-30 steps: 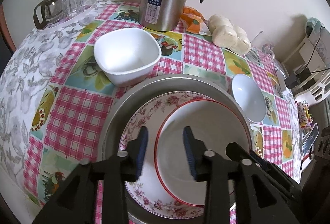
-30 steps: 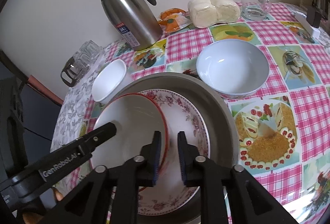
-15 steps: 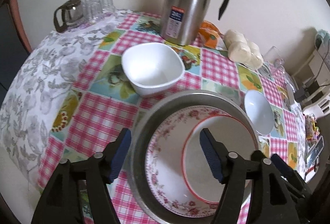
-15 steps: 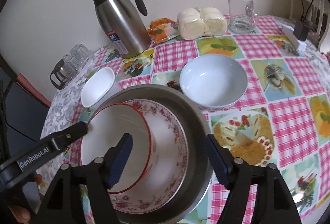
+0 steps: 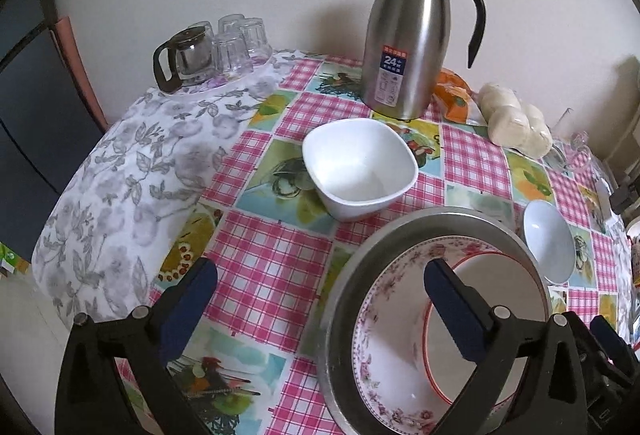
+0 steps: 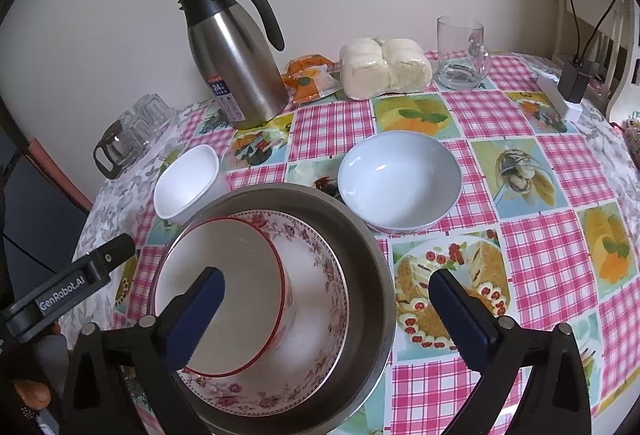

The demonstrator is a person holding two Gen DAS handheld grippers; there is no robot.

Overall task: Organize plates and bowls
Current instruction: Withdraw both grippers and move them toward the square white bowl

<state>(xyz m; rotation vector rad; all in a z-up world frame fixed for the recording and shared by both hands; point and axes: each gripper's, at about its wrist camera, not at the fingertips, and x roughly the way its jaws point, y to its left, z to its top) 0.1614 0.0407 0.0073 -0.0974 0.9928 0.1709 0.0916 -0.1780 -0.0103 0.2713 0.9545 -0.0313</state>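
Note:
A steel basin (image 5: 376, 247) (image 6: 360, 247) sits on the checked tablecloth. Inside it lies a floral bowl (image 5: 384, 315) (image 6: 320, 275). A red-rimmed white bowl (image 5: 512, 287) (image 6: 240, 255) rests tilted in that bowl. My left gripper (image 5: 318, 275) hovers above the basin's left rim; its jaws are opening and grip nothing. My right gripper (image 6: 326, 283) hangs over the basin; its jaws are opening too, and the pads touch nothing. A white square bowl (image 5: 360, 167) (image 6: 188, 183) and a pale round bowl (image 5: 548, 243) (image 6: 400, 183) stand empty just behind the basin.
A steel thermos jug (image 5: 408, 35) (image 6: 236, 59) stands at the back by the wall. A glass teapot with tumblers (image 5: 208, 51) is at the back left. Bagged buns (image 6: 384, 69), an orange packet (image 6: 308, 75) and a glass mug (image 6: 460, 55) line the back right. The table's edge drops off at the left.
Both grippers have let go of the red-rimmed bowl's rim and spread from nearly shut to wide. Both have lifted back a little. The bowl stays in the floral bowl.

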